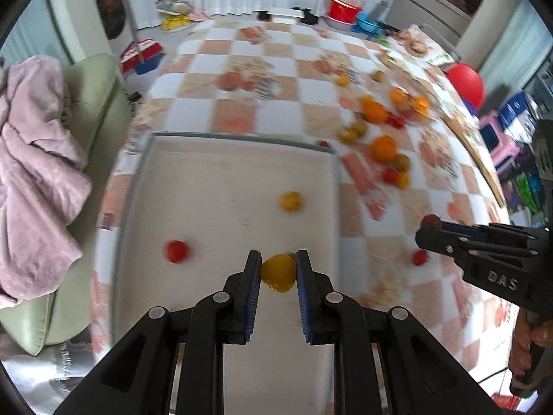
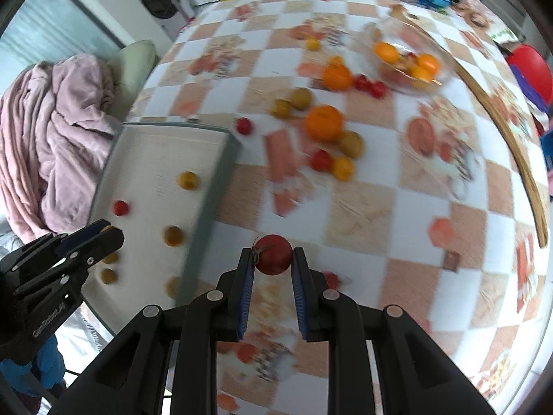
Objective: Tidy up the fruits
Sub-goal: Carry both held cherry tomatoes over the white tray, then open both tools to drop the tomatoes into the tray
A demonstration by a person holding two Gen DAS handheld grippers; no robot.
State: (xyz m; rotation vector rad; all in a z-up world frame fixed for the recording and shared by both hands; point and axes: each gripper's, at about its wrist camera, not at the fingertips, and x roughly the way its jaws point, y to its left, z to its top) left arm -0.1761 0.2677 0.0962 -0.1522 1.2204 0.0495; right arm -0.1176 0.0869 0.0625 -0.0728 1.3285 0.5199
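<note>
While several small fruits lie on the tray [image 1: 138, 207], many remain scattered at upper right. Left gripper [image 1: 278, 271] clamps a yellow tomato [image 1: 278, 273]; right gripper [image 2: 273, 259] clamps a red tomato [image 2: 273, 254].

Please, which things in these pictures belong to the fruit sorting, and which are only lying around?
Job: yellow fruit in left gripper; red tomato in right gripper; tray; loose fruits; glass bowl.

Lying about: pink blanket; red basin; red ball.

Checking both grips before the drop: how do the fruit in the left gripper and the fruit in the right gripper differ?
The left gripper holds a yellow fruit over the tray; the right gripper holds a red fruit, with a stem, over the checked tablecloth. Both are small, round and pinched between blue pads.
</note>
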